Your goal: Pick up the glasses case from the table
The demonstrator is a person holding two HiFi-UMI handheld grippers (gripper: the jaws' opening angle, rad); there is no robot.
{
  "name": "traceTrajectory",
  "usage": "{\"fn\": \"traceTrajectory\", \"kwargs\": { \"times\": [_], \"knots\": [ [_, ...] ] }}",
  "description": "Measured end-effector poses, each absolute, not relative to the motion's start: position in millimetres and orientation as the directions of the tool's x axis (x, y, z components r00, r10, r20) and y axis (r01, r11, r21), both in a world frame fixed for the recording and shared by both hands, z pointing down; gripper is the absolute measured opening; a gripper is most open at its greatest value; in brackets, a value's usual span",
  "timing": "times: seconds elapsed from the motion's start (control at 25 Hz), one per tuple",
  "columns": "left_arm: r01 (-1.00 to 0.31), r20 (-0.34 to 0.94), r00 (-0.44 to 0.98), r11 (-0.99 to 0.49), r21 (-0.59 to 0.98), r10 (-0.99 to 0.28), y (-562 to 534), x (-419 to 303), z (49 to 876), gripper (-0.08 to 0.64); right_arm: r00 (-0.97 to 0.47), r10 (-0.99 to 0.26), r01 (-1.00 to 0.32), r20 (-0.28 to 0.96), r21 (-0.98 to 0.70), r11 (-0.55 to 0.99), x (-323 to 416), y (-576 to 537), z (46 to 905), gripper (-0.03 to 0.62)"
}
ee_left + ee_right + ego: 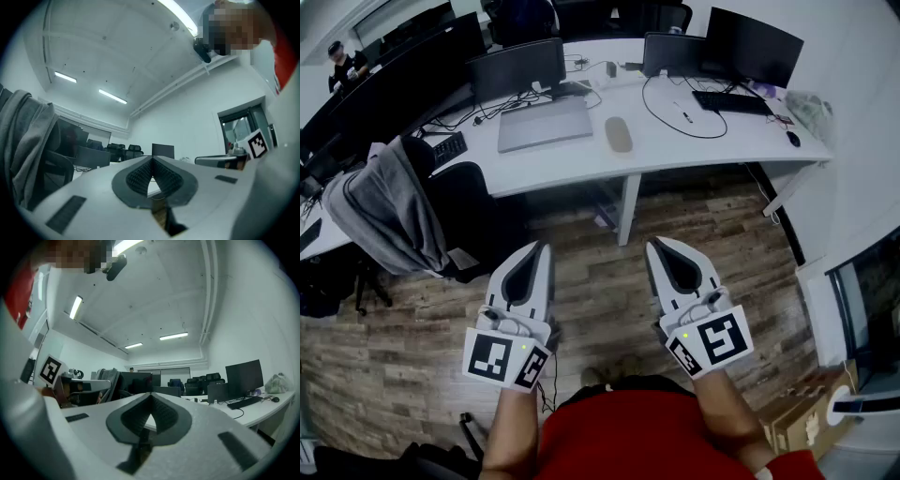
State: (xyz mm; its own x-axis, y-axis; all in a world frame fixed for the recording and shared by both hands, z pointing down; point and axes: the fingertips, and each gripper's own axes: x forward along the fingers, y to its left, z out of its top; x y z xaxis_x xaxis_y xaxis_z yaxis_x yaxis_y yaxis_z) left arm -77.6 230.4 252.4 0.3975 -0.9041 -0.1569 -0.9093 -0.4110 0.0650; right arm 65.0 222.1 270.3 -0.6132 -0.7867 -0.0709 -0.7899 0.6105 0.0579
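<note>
The glasses case [619, 134], a beige oval, lies on the white desk [675, 150] beside a grey laptop. Both grippers are held low over the wooden floor, well short of the desk and pointing toward it. My left gripper [542, 247] is shut, its jaw tips meeting with nothing between them; the left gripper view shows the same closed tips [151, 159]. My right gripper [654, 246] is also shut and empty, its tips together in the right gripper view [151, 394]. The case shows in neither gripper view.
On the desk are a closed laptop [546, 123], monitors [753, 42], a keyboard [731, 101], cables and a mouse [793, 139]. An office chair with a grey jacket [384, 211] stands at the left. A cardboard box [811, 412] sits at the lower right. A person [342, 61] sits far back.
</note>
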Motion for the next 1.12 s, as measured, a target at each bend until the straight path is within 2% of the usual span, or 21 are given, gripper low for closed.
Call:
{"fn": "traceTrajectory", "kwargs": {
  "times": [0.64, 1.12],
  "knots": [
    [-0.900, -0.172, 0.412, -0.429, 0.078, -0.895, 236.5, -125.7, 260.1, 0.009, -0.584, -0.810, -0.812, -0.049, 0.028, 0.584, 18.7, 221.7, 282.5, 0.005],
    [-0.910, -0.174, 0.389, -0.407, 0.082, -0.905, 183.7, -159.8, 270.3, 0.009, -0.530, -0.847, -0.847, -0.025, 0.046, 0.529, 4.0, 144.6, 294.4, 0.006]
  ]
}}
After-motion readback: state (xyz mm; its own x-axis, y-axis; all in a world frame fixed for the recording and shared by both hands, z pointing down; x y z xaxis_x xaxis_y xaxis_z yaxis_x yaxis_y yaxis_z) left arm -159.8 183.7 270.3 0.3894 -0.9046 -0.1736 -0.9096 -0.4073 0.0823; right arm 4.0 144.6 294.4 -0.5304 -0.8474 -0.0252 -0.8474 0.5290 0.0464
